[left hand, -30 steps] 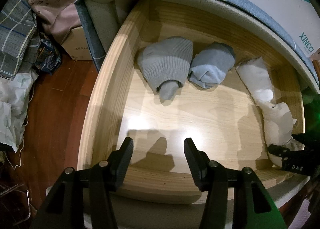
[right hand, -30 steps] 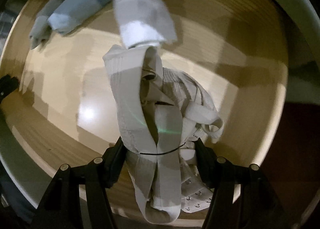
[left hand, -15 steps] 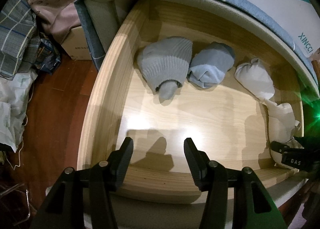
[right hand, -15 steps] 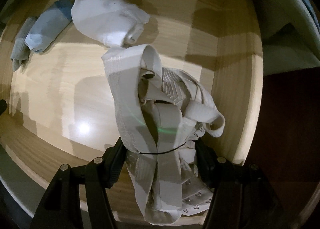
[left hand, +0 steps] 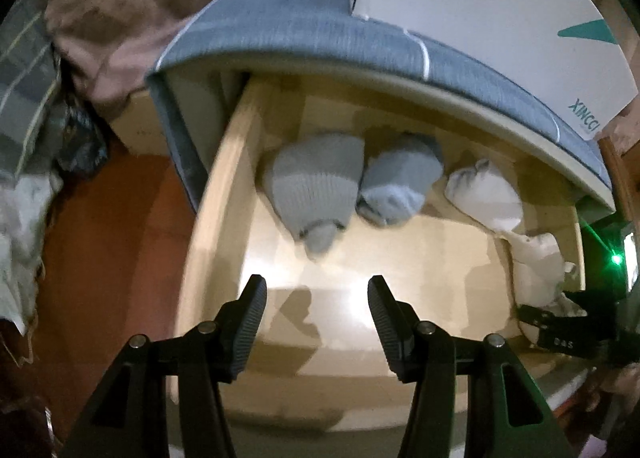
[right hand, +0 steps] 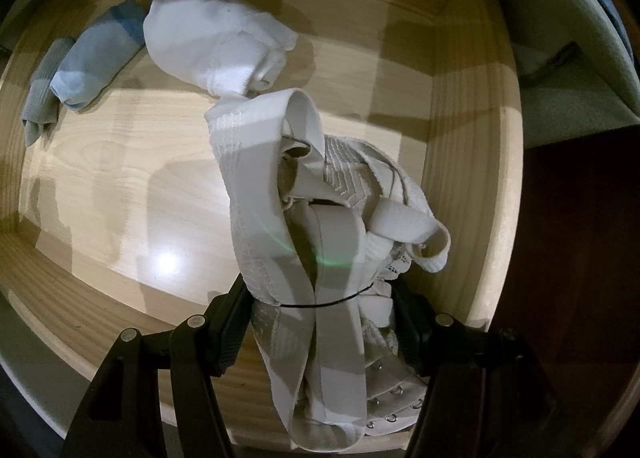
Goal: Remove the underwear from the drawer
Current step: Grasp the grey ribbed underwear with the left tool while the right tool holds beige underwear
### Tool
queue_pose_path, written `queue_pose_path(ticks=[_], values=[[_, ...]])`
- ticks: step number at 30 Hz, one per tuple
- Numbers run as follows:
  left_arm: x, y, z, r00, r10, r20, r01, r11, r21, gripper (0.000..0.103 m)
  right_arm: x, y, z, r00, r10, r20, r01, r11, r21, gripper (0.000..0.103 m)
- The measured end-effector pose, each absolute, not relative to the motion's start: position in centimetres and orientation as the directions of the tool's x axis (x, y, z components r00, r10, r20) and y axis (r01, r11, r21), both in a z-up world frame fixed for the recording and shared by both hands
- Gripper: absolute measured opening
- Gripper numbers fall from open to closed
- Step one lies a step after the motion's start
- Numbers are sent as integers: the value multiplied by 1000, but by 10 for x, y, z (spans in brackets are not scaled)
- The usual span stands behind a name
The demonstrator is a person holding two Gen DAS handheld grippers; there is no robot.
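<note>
Above drawer [left hand: 216, 217], "XINCCI" white box [left hand: 480, 17]

Dim, motion-blurred fisheye frames; glare spots, hard shadows.

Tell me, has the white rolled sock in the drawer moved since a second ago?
Yes. In the right wrist view the white rolled sock has turned and now lies off to the left of the white underwear and nearer the blue sock.

Bunched white underwear [right hand: 304, 242] in wooden drawer [right hand: 472, 185]
</note>
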State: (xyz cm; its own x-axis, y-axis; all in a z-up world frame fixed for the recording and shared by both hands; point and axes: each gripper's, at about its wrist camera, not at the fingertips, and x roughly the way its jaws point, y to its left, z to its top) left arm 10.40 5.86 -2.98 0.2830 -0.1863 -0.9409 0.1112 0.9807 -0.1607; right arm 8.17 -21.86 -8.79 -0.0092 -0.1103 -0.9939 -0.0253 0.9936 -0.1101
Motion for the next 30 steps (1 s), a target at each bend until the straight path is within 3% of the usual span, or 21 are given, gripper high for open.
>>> queue_pose_path(ticks=[9, 30], values=[[146, 44, -41, 207, -225, -952, 204, 962, -183, 54, 82, -221, -91, -11, -110, -994, -28, 994, -110, 62], [187, 8, -83, 77, -105, -991, 257, 963, -82, 53, 82, -216, -100, -20, -118, -993, -38, 992, -117, 63]])
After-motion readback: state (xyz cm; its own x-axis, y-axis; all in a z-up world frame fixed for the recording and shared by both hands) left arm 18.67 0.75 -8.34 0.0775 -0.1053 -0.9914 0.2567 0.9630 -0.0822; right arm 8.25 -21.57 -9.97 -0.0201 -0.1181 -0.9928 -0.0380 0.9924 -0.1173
